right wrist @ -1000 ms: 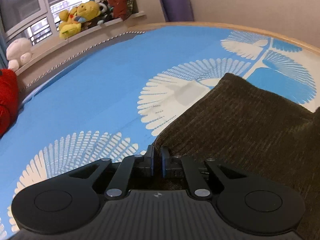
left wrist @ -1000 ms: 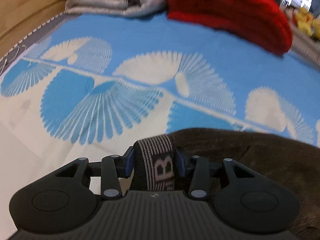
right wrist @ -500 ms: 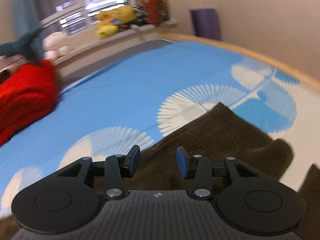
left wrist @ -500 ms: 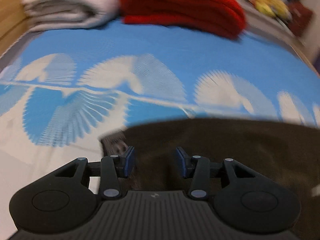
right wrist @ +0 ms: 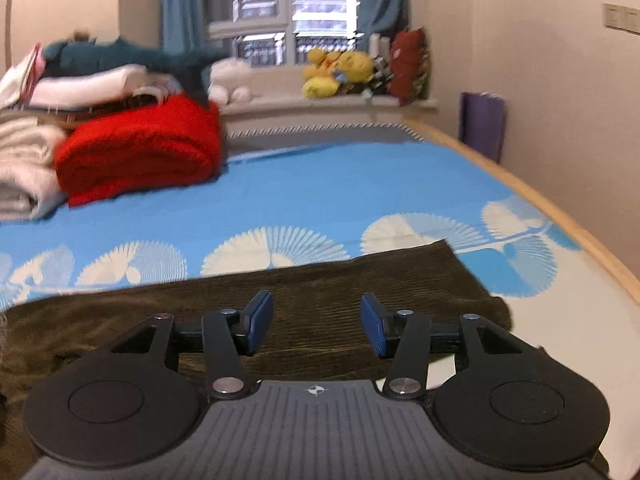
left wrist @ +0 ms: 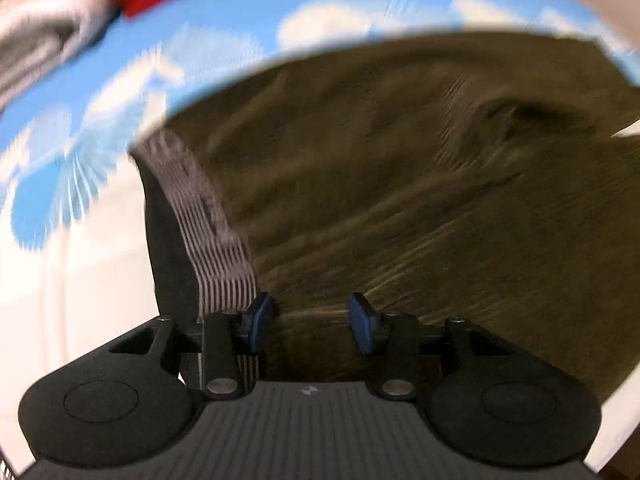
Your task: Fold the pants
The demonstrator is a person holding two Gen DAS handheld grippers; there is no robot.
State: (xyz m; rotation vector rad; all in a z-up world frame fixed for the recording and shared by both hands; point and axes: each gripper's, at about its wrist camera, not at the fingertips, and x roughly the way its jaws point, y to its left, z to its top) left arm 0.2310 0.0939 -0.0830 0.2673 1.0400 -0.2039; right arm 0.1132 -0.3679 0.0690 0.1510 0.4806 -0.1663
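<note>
Dark brown corduroy pants (right wrist: 320, 292) lie folded in a long band across the blue and white bed cover (right wrist: 320, 184). In the left wrist view the pants (left wrist: 400, 168) fill most of the frame, with their striped grey waistband (left wrist: 208, 232) at the left end. My left gripper (left wrist: 310, 320) is open and empty, close above the pants beside the waistband. My right gripper (right wrist: 316, 322) is open and empty, raised above the pants near their right end.
A folded red blanket (right wrist: 140, 148) and a pile of pale folded laundry (right wrist: 24, 164) lie at the back left of the bed. Plush toys (right wrist: 336, 70) sit on the window sill. The wooden bed edge (right wrist: 540, 200) runs along the right, near the wall.
Both grippers have opened and let go of the pants, the left releasing the waistband. Both have pulled back and up; the left view has swung right over the pants.
</note>
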